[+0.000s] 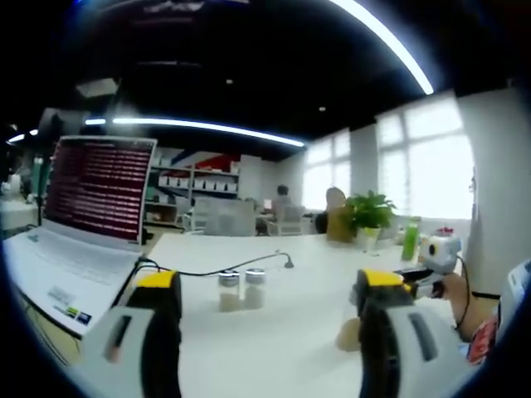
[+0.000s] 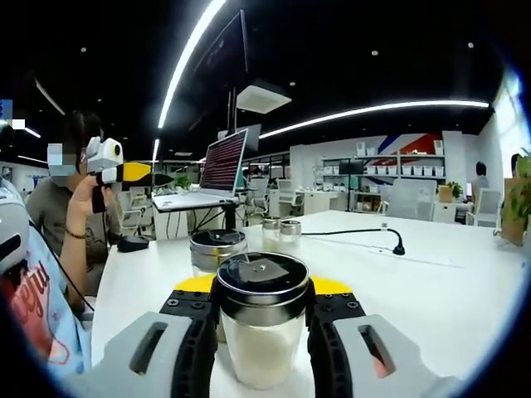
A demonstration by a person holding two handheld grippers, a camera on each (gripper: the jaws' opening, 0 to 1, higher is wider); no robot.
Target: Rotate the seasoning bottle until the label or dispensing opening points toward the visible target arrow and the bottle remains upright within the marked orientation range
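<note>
Left gripper view: left claw [image 1: 264,315] open, empty, w/ two small glass shakers [image 1: 241,288] ahead betw. jaws; right gripper view: right claw [image 2: 261,332] clamped on clear glass, chrome-lidded seasoning bottle [image 2: 261,327], upright; likely mid-rotate; next twist to arrow, none seen.

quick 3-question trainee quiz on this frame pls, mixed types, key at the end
1. True or false: the right gripper is shut on a seasoning bottle.
2. Multiple choice: in the left gripper view, the two small shakers stand
A) on the laptop
B) on the white table, ahead between the jaws
C) beside the potted plant
3. Fill in: the left gripper is ____, with nothing between its jaws.

Key:
1. True; its jaws press both sides of the glass, metal lid on top.
2. B; they stand on the white table, right of the laptop.
3. open
</note>
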